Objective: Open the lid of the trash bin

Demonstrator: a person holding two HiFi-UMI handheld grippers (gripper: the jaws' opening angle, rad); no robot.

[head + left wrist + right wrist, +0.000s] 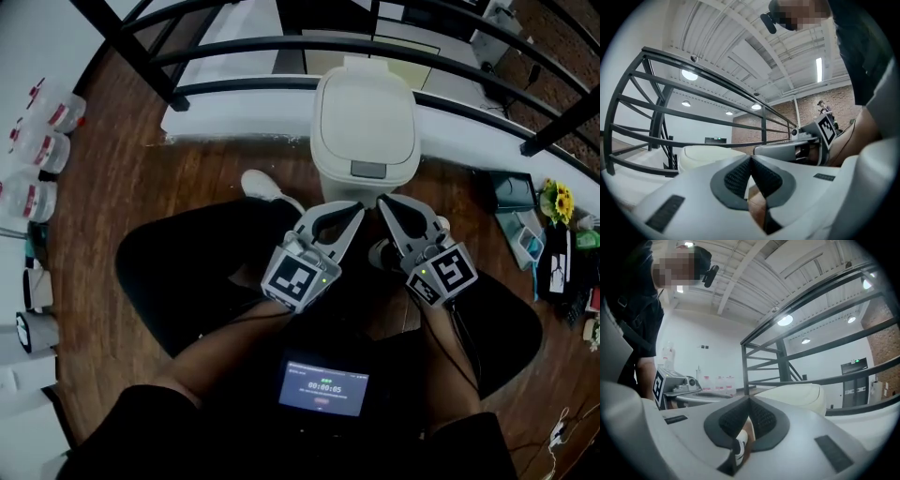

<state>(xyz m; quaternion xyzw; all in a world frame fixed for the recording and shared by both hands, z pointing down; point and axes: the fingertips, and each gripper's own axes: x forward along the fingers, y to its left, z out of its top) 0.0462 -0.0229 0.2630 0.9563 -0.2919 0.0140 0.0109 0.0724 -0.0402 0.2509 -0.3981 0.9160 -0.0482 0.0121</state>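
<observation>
- Nearest you, a small lit screen sits at your lap, between your forearms.
- Your left hand-held gripper has its jaws pressed together with nothing between them, tips pointing toward the bin.
- Your right hand-held gripper is just beside it, jaws likewise closed and empty.
- Just past both tips, the trash bin stands on the wood floor, its pale lid down.
- Behind the bin runs a dark railing.

One trash bin; one left claw; one right claw; one screen
</observation>
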